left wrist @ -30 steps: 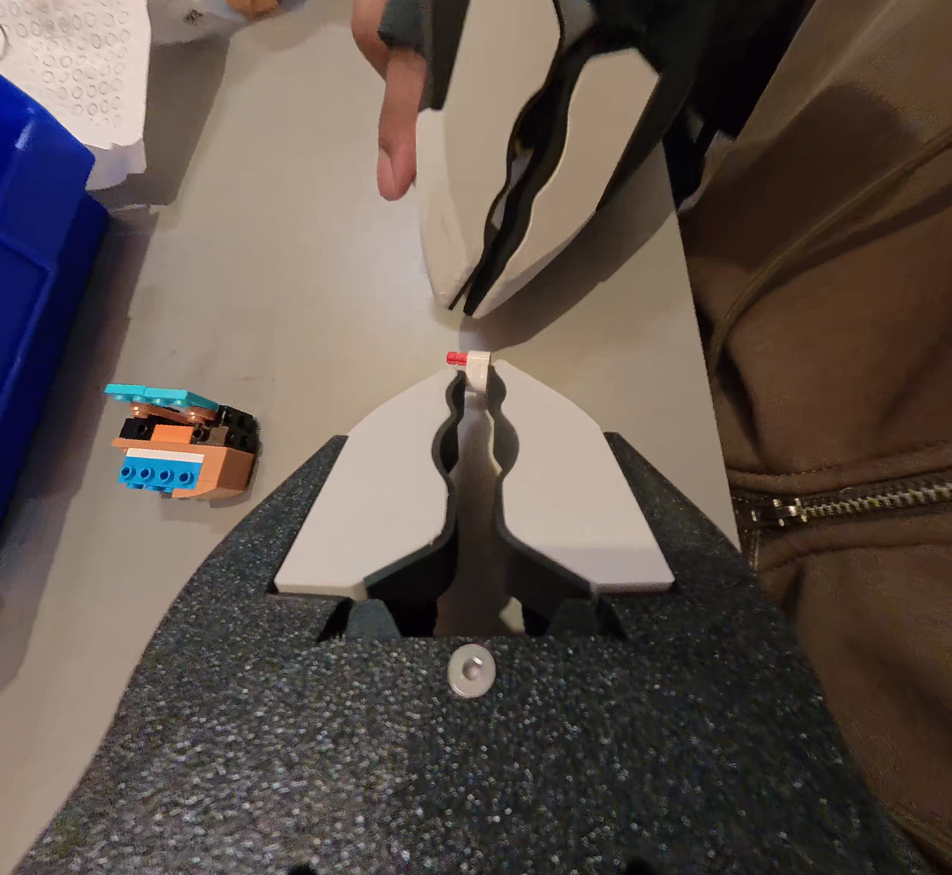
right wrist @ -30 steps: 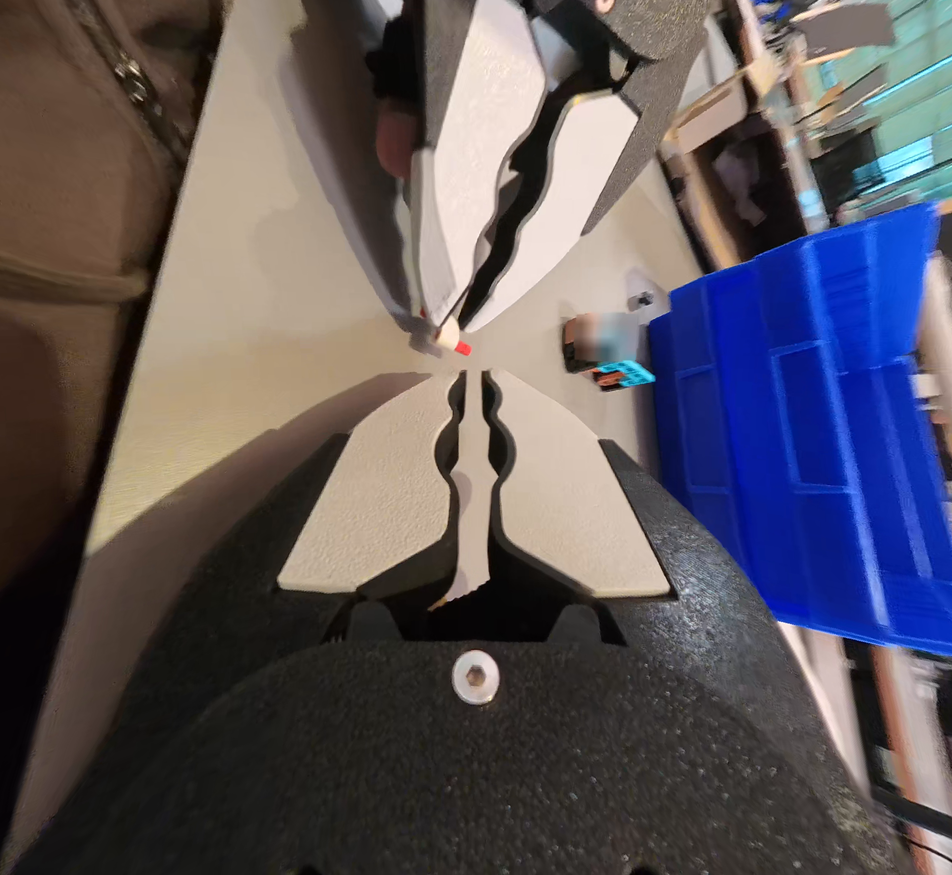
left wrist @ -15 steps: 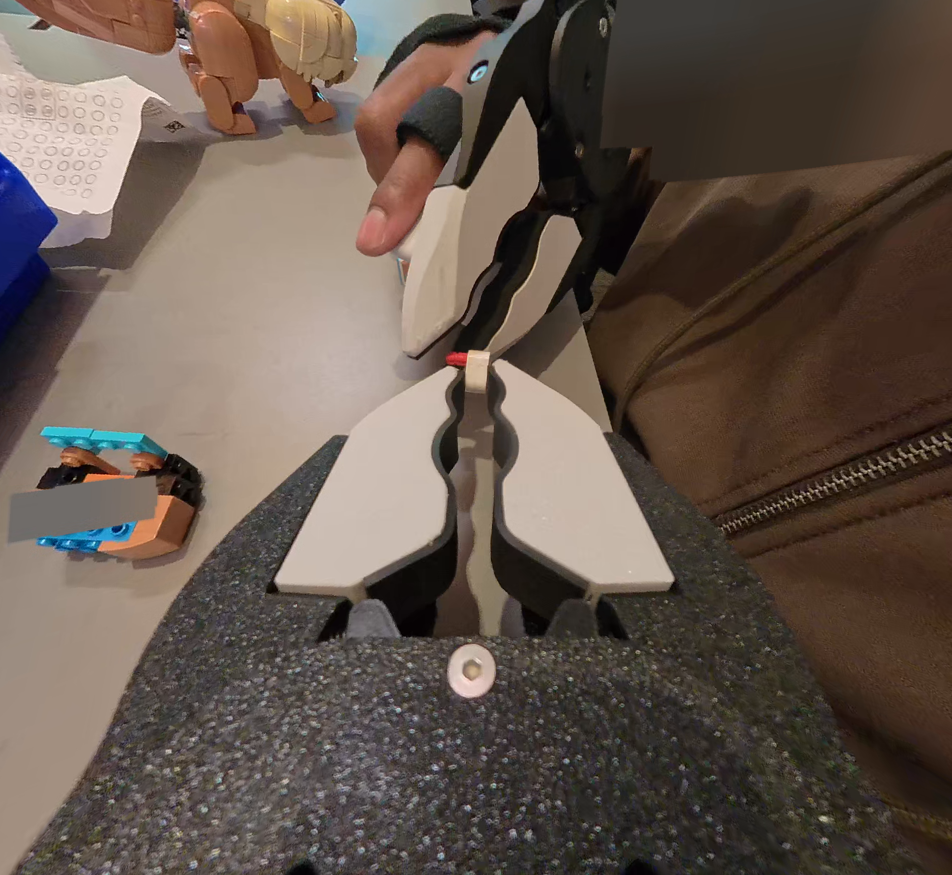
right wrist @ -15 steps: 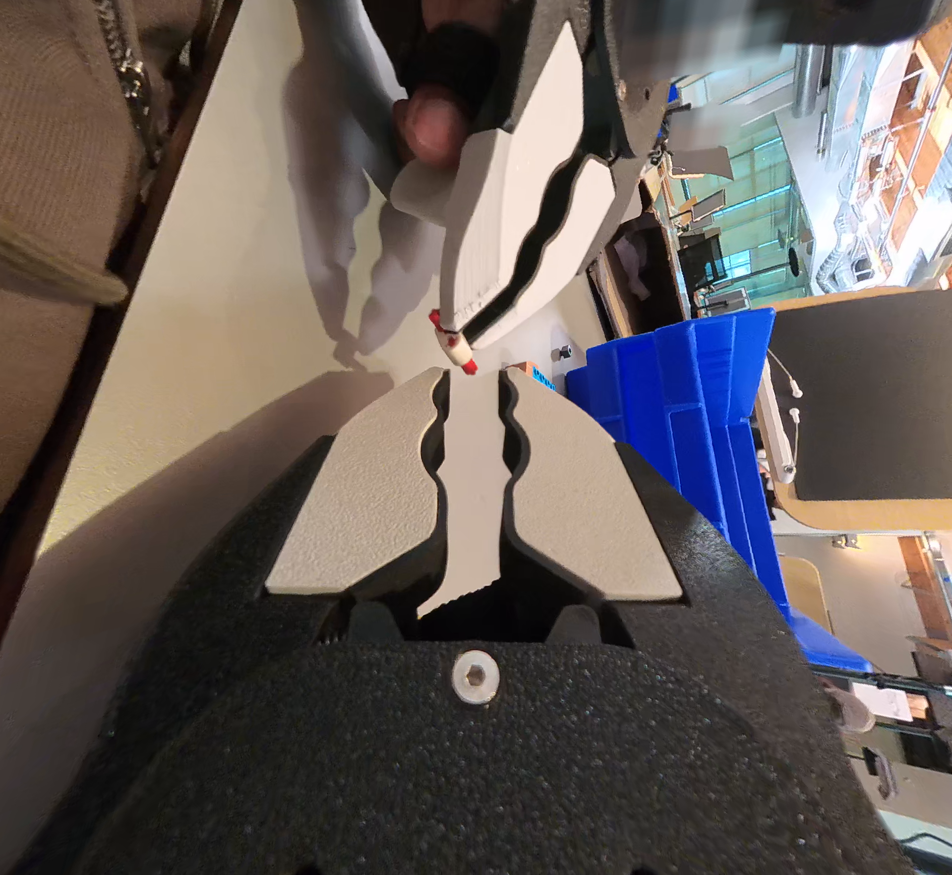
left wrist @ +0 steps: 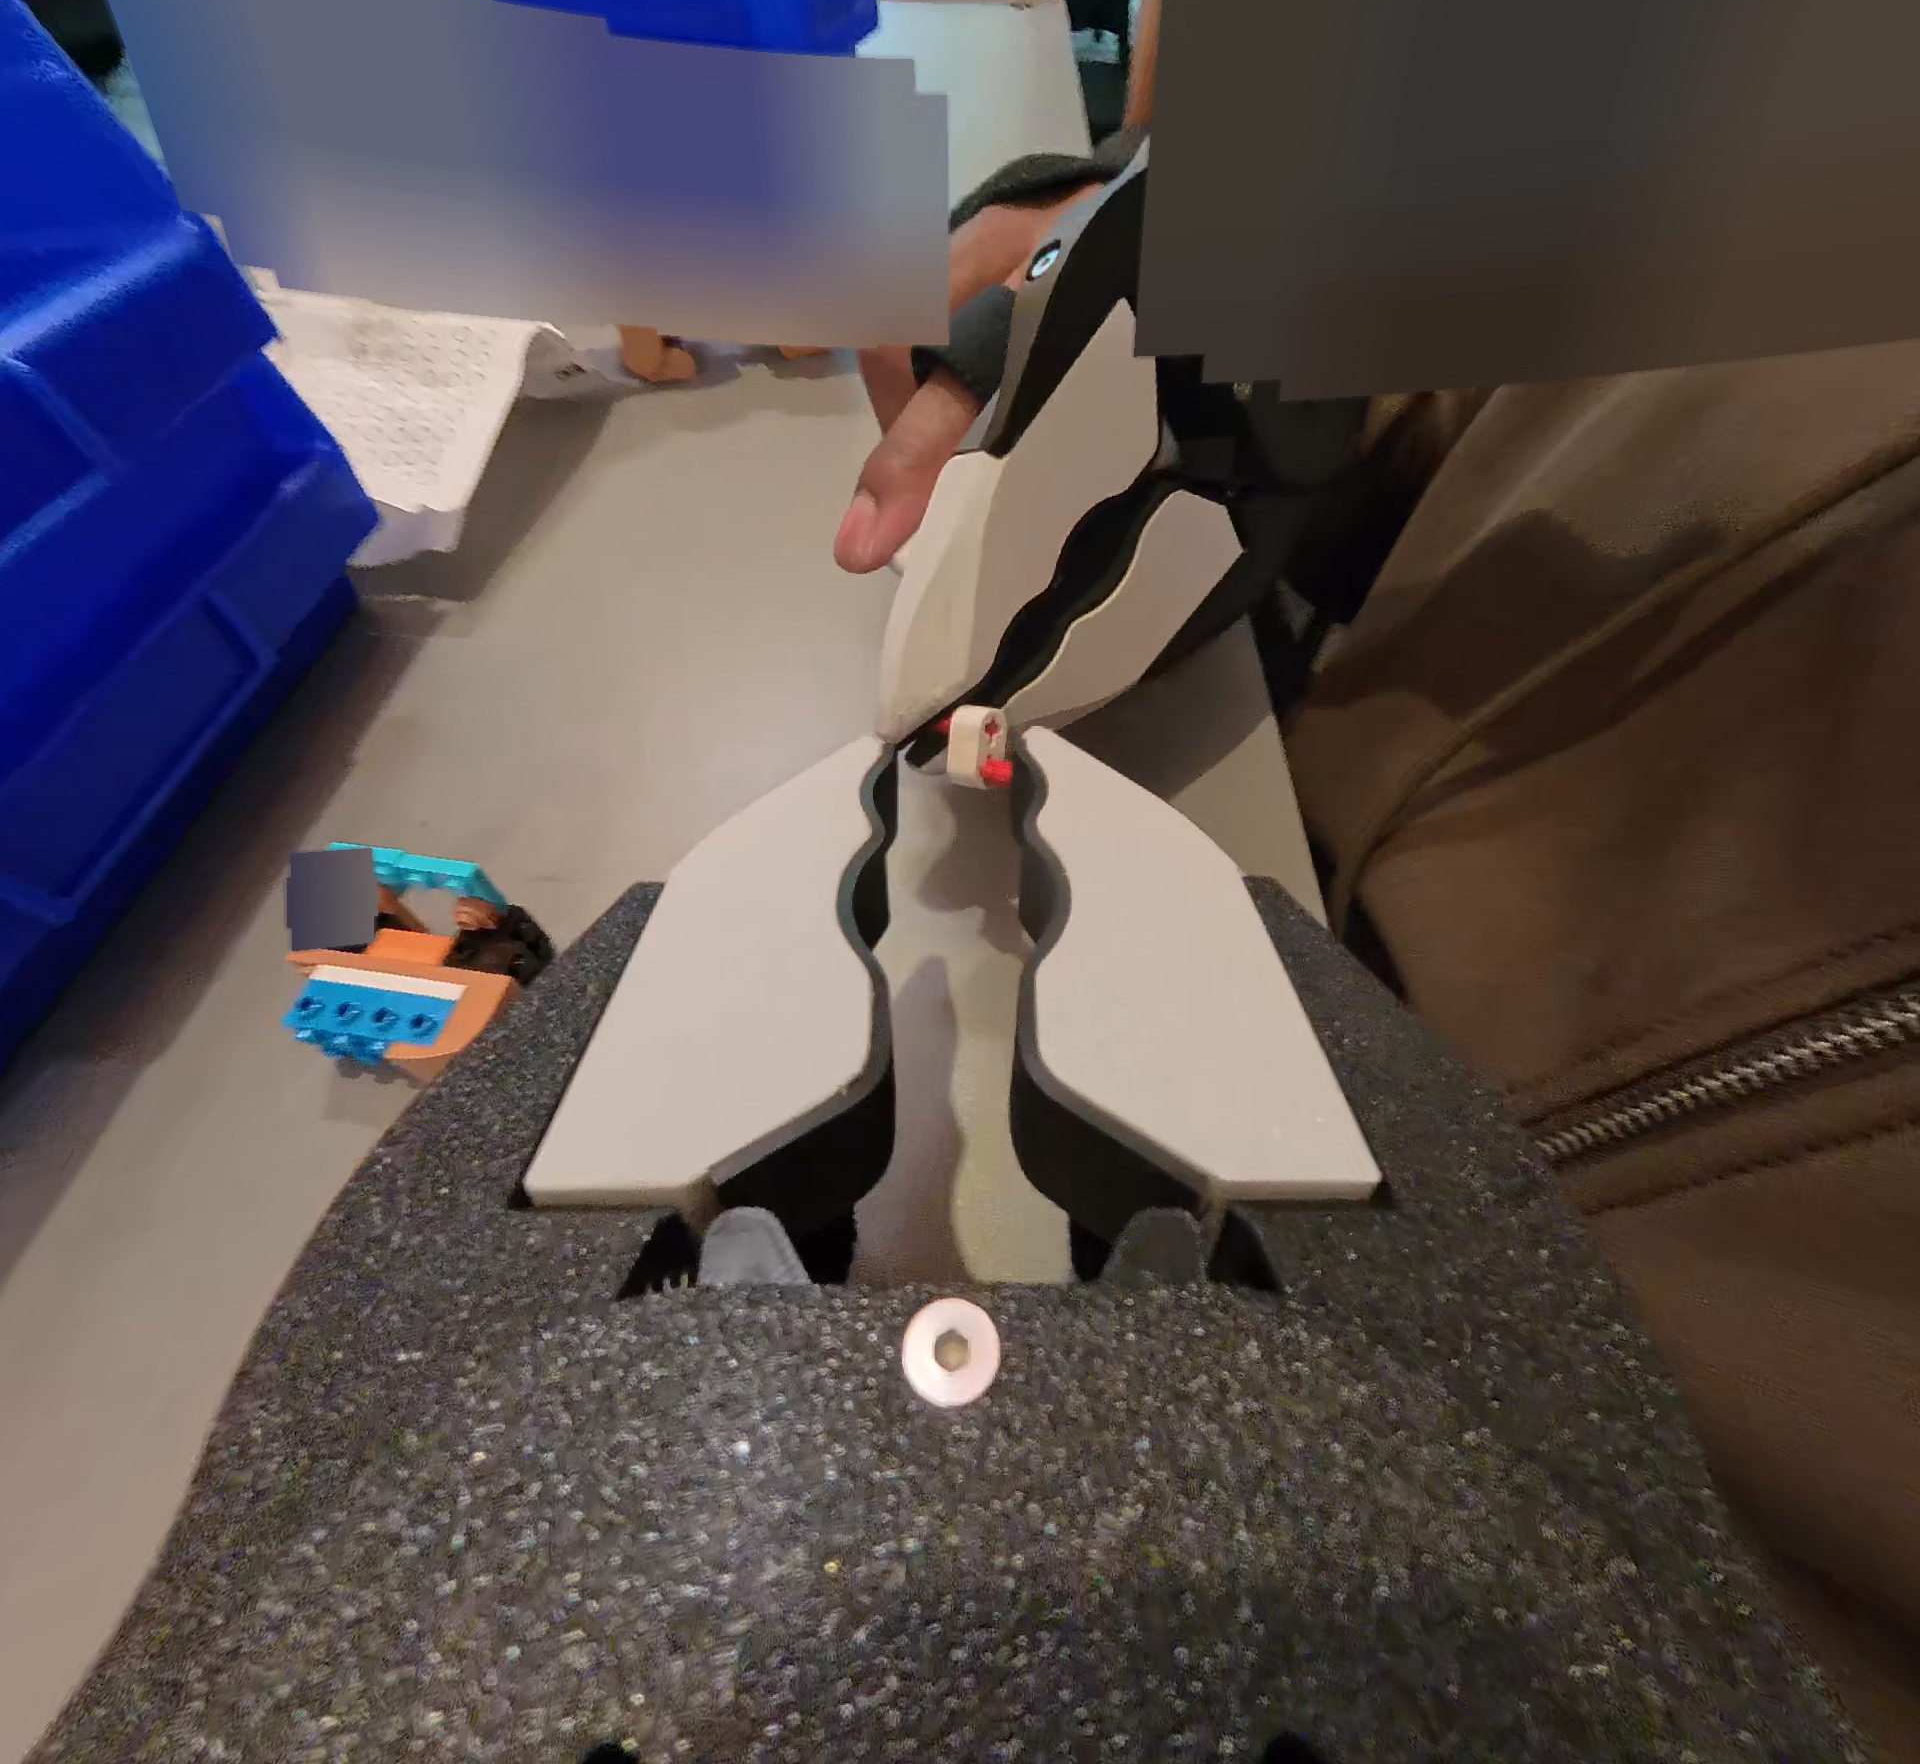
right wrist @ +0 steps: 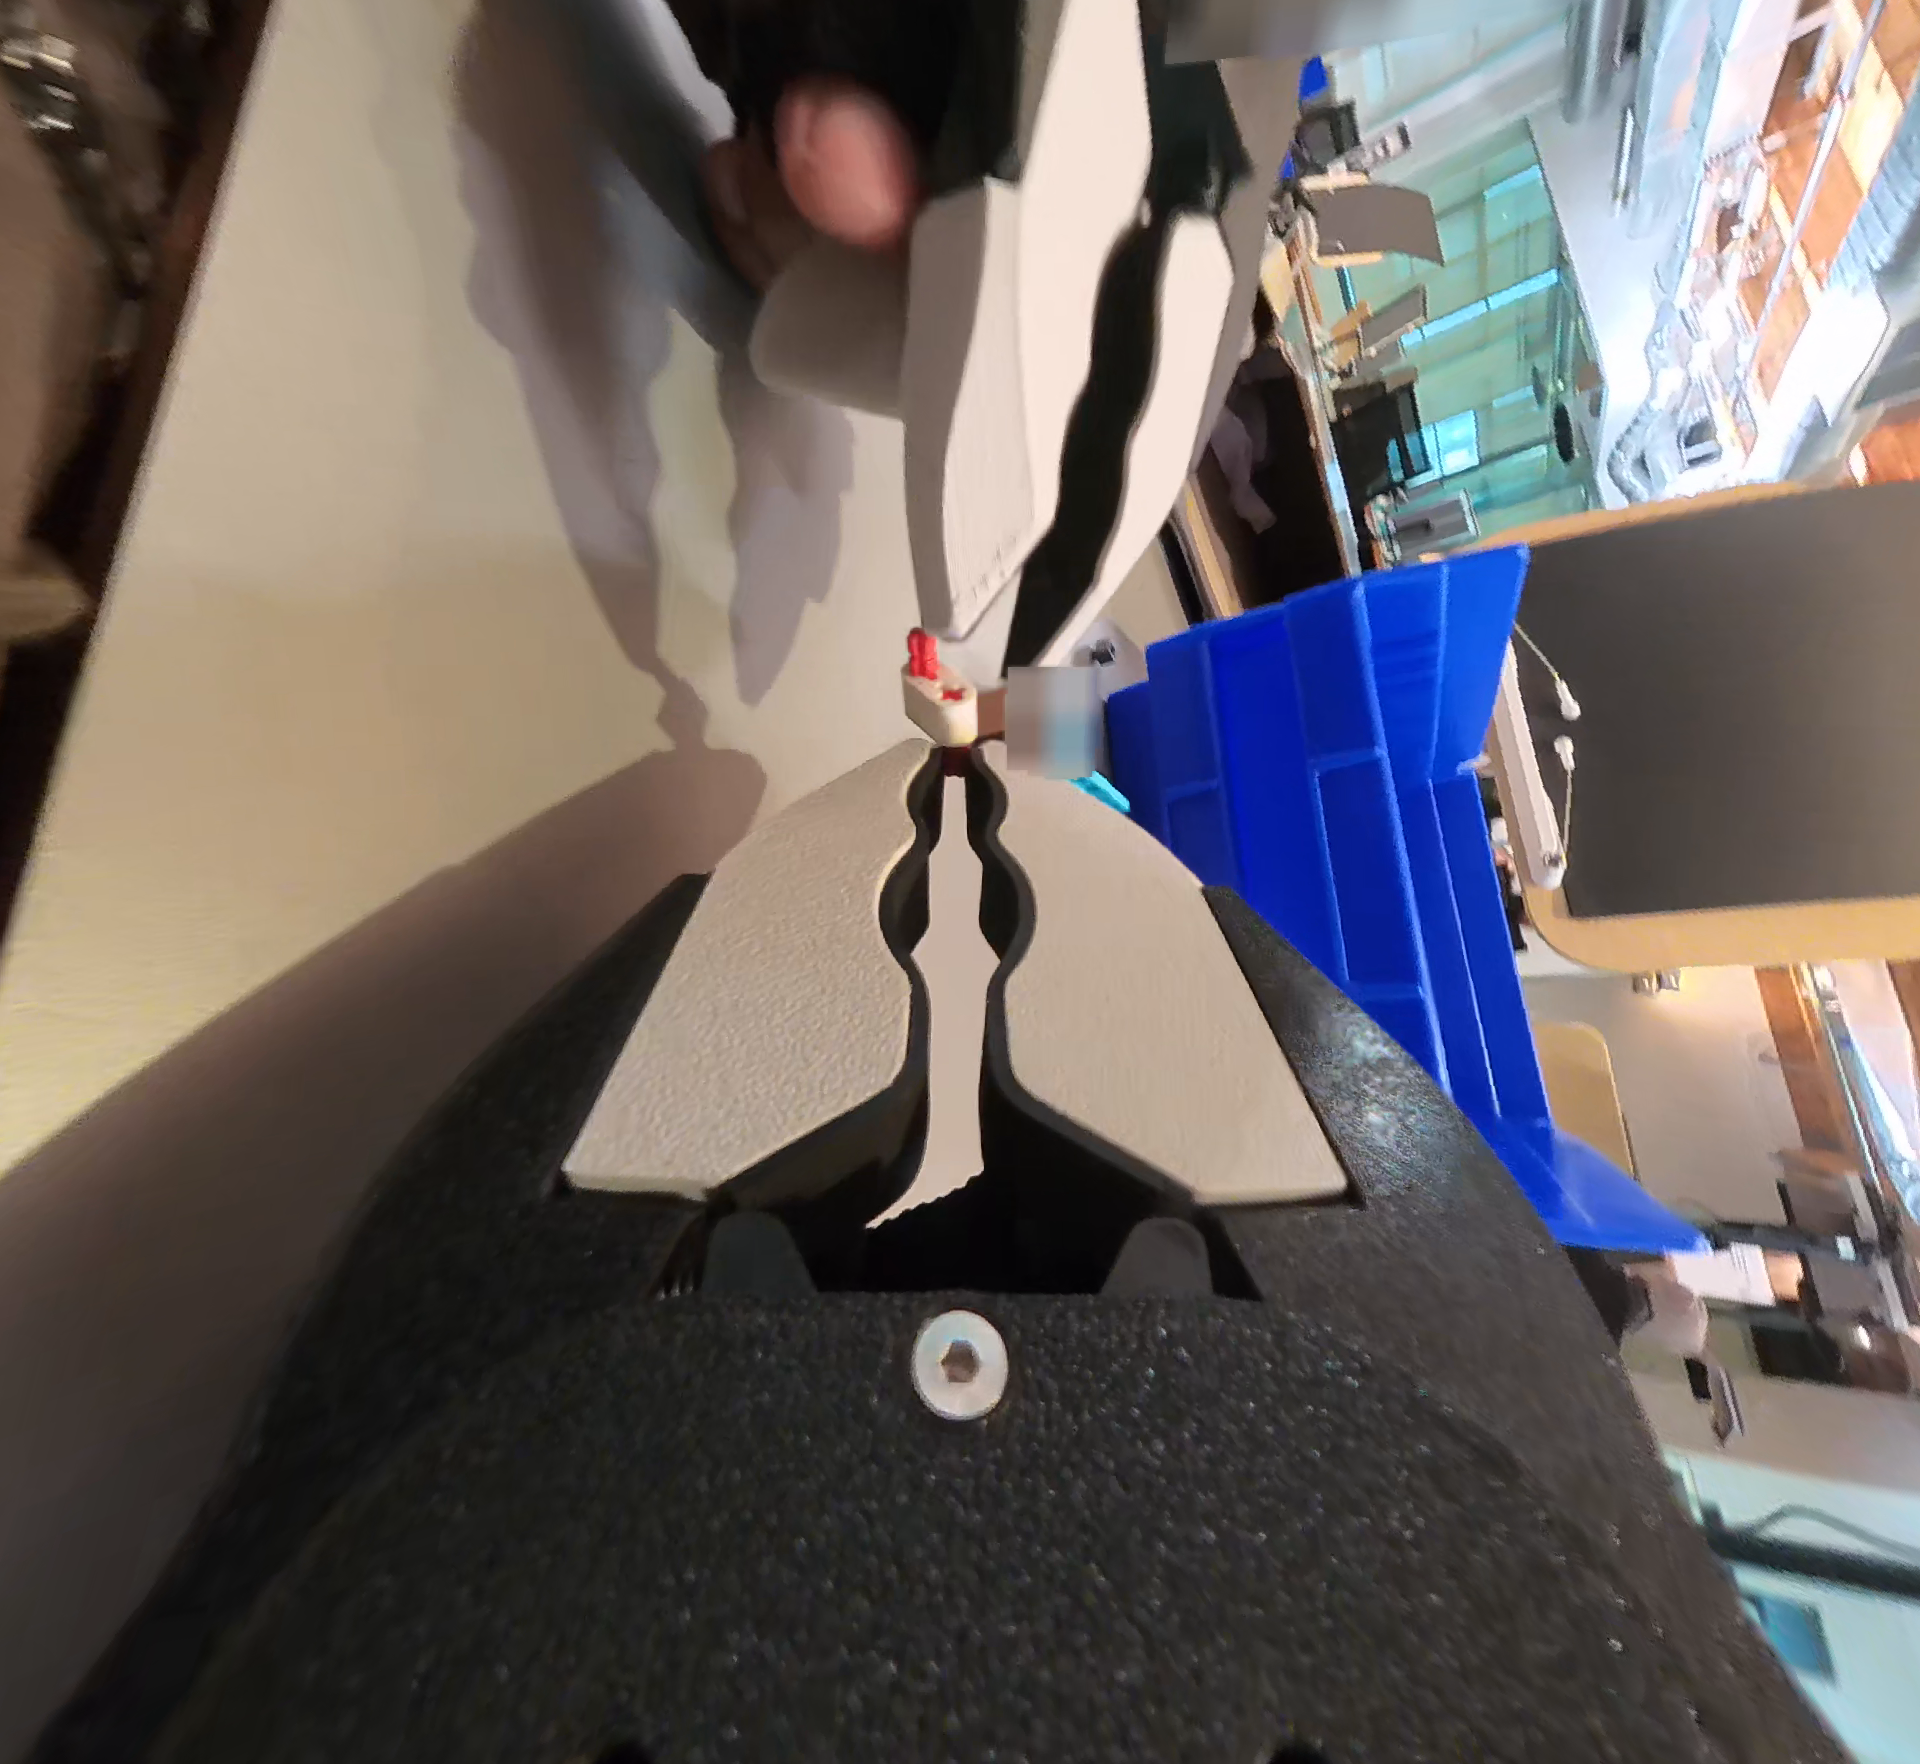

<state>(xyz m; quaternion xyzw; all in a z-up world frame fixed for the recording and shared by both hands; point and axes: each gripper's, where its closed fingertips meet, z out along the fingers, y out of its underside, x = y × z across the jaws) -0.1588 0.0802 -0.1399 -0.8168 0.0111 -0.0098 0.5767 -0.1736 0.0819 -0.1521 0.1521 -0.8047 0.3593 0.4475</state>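
My left gripper [left wrist: 951, 758] stands released; my right gripper [right wrist: 956, 764] pinches the small white connector with red pins [left wrist: 977, 746] above the grey table's [left wrist: 665, 634] near edge.

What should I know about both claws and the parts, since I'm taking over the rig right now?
Left claw: open, its tips on either side of the small white piece but not pinching it.
Right claw: shut on that piece, apparently by a red pin, tip to tip with the left claw.
The piece is above the table, near its edge by the person's jacket.
The small brick model lies on the table untouched, to the left, beside the blue bin.
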